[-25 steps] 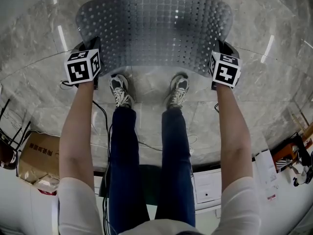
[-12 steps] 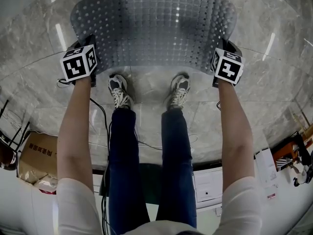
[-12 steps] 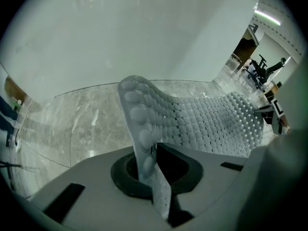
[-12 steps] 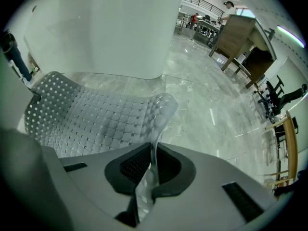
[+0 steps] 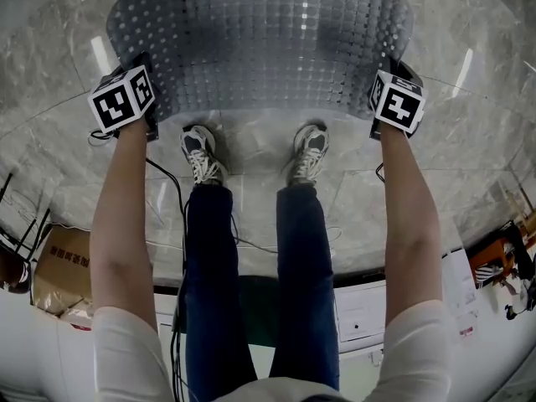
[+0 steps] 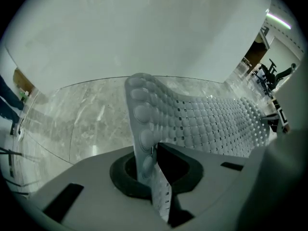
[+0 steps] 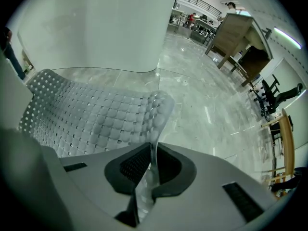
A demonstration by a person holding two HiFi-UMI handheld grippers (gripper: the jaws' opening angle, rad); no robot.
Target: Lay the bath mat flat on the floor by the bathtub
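Observation:
A translucent grey bath mat (image 5: 260,44) with a grid of bumps and holes hangs stretched between my two grippers above the marble floor (image 5: 469,132). My left gripper (image 5: 144,86) is shut on the mat's left near corner; in the left gripper view the mat's edge (image 6: 144,129) stands pinched between the jaws (image 6: 153,170). My right gripper (image 5: 387,82) is shut on the right near corner, and the right gripper view shows the mat (image 7: 101,121) running off leftwards from the jaws (image 7: 150,170). The mat's far edge curves down toward the white bathtub wall (image 6: 144,28).
The person's two shoes (image 5: 201,153) stand on the floor just behind the mat. Black cables (image 5: 167,182) trail over the tiles. A cardboard box (image 5: 63,266) lies at the left, white cartons (image 5: 360,316) behind the legs. Tables and chairs (image 7: 240,37) stand far off right.
Both grippers have moved forward and apart, drawing the mat wider and farther from the feet. Both grips hold.

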